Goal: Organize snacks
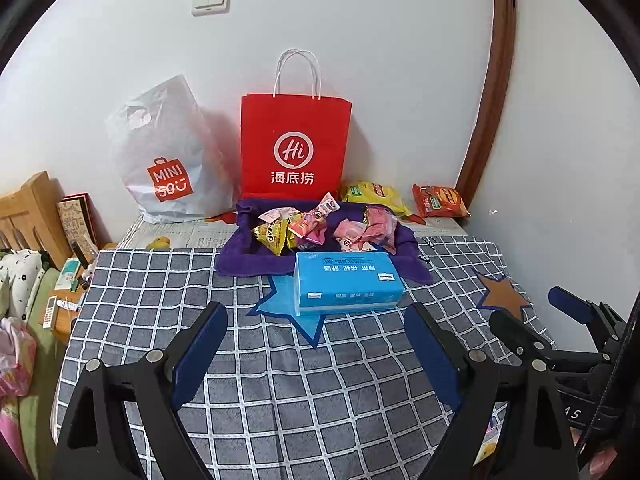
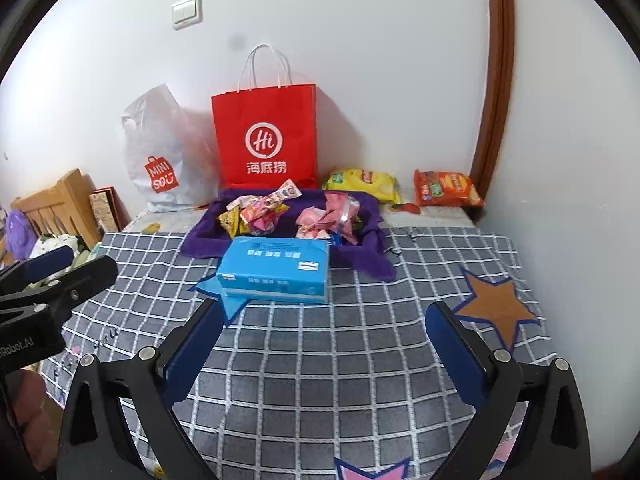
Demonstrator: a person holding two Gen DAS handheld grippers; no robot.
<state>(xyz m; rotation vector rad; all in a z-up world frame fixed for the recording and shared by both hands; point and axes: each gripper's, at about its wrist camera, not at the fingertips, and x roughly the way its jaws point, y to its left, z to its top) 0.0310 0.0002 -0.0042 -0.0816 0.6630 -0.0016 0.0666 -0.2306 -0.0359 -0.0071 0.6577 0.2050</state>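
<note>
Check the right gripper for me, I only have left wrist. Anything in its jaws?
Observer: Nothing. The right gripper is open, with only checked cloth between its fingers.
Operator: Anything close to it that I can't see?
Observer: A pink star patch on the cloth, at the bottom edge of the right wrist view.
Operator: Far left of the room?
Observer: A purple plush toy beside the wooden bed frame.
</note>
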